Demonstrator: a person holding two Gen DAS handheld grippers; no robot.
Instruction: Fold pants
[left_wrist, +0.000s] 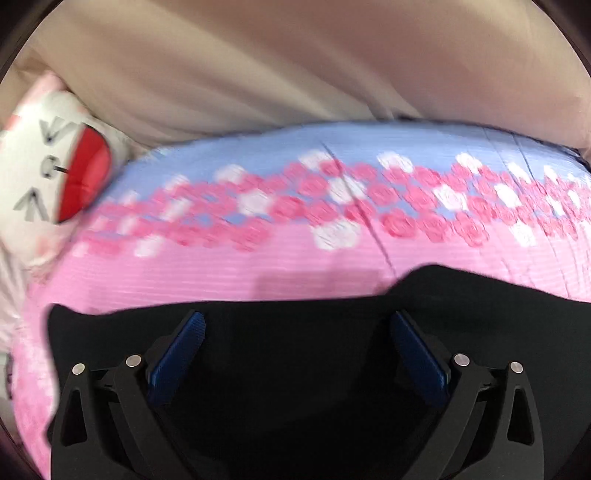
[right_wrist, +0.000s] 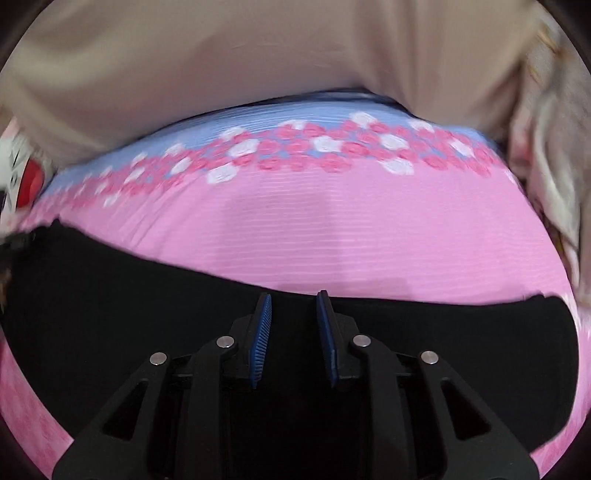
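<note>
Black pants, left wrist view: pants (left_wrist: 295, 369) lie flat on the pink flowered bed cover (left_wrist: 258, 266), directly beneath and ahead of the left gripper (left_wrist: 295, 328), long axis running side to side across the view.
Left gripper: jaws spread wide, blue pads clear of the cloth, nothing held.
Black pants, right wrist view: pants (right_wrist: 110, 295) stretch side to side under the right gripper (right_wrist: 293, 302), far edge just ahead of the tips.
Right gripper: jaws narrow; no cloth seen gripped.
Nearer hand: cannot tell; both hover over the cloth.
</note>
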